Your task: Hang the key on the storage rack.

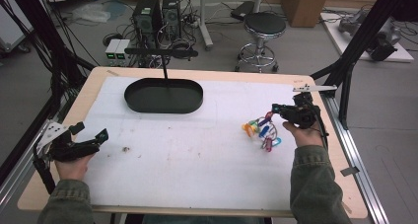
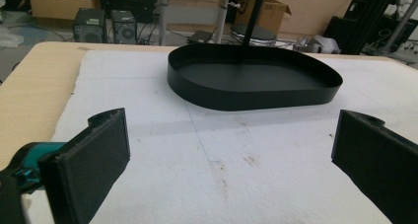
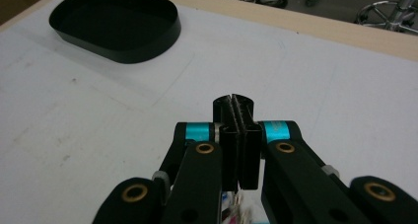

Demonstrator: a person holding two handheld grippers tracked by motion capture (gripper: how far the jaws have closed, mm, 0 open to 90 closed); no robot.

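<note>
**Colored clips by the right gripper, tray far across the mat**

From the high view, a tangle of colored clips (image 1: 262, 131) lies on the white mat (image 1: 187, 150) just beside the right gripper (image 1: 275, 107). The right gripper view shows what that angle hides: its jaws pressed together with no visible gap, a sliver of the clips peeking beneath them (whether anything is pinched, I cannot tell). The left gripper (image 2: 229, 160) has its jaws spread wide, facing the black oval tray (image 2: 256, 83). No readable writing anywhere.
</note>
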